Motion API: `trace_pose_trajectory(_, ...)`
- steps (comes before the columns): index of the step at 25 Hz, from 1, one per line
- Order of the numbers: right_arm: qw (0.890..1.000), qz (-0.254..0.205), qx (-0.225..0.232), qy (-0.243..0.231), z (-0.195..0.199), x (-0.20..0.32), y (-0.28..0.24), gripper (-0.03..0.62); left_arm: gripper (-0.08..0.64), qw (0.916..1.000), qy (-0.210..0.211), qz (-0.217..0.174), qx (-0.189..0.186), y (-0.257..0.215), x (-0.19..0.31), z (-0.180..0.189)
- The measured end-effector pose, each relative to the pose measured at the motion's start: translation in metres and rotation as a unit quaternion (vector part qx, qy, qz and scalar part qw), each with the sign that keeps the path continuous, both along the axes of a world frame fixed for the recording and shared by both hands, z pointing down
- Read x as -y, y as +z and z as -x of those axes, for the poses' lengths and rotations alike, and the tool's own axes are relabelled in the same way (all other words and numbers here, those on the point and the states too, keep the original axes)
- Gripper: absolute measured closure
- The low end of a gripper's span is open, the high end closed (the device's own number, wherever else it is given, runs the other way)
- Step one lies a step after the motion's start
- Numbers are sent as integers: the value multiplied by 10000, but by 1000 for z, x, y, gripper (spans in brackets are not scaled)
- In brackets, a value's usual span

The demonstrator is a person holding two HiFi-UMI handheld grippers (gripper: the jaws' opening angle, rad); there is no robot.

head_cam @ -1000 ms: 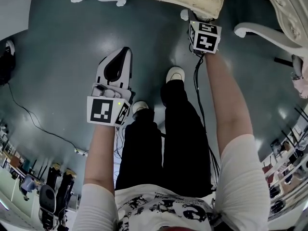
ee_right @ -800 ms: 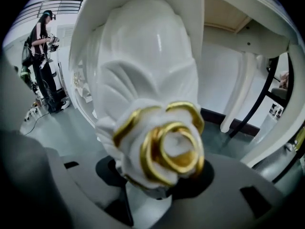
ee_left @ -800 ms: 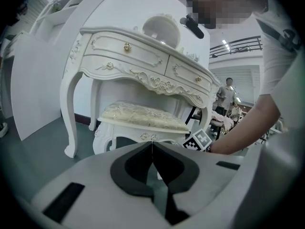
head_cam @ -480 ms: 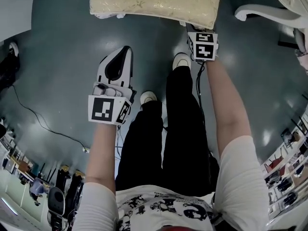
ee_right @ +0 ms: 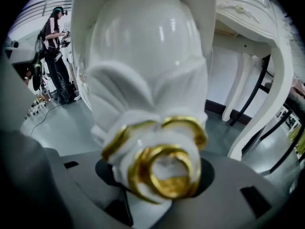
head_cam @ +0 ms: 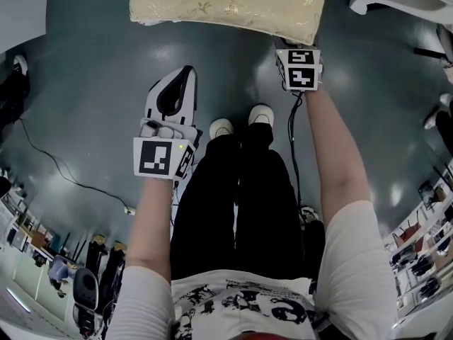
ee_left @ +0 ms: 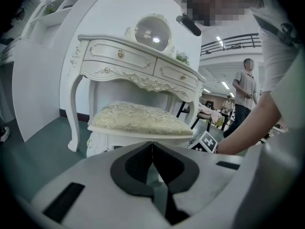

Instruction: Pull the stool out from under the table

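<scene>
- Since a second ago the stool (head_cam: 226,6) has slid toward the person, and more of its brocade cushion shows in the head view; the shoes (head_cam: 260,114) now stand side by side
- It stands just before the dressing table (ee_left: 138,61), seemingly almost clear of the kneehole
- The right gripper (head_cam: 297,55) is clamped wide on the stool's carved leg (ee_right: 152,128); the left gripper (head_cam: 182,76) has its tongs together on nothing, apart from the stool
- Likely a rigid, fairly heavy frame; the glossy leg may slip and the gilt carving could chip; hold the leg high, since the soft cushion gives no purchase
</scene>
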State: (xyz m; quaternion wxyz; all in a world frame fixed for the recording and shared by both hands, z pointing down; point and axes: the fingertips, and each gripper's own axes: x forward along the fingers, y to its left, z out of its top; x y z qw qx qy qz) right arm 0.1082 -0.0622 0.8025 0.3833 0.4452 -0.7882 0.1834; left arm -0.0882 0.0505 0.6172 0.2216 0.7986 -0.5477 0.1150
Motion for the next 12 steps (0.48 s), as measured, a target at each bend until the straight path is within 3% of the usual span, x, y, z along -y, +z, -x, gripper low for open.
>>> trace_pose_trajectory(5, 9996, 78, -7, -276, -7, -45, 4, 357, 540, 10000, 12, 76, 6, -1, -27, -6)
trace_pose_trajectory(12, 9982, 249, -49, -537, -10, -64, -3, 354, 540, 10000, -7, 35, 51, -19, -16, -16)
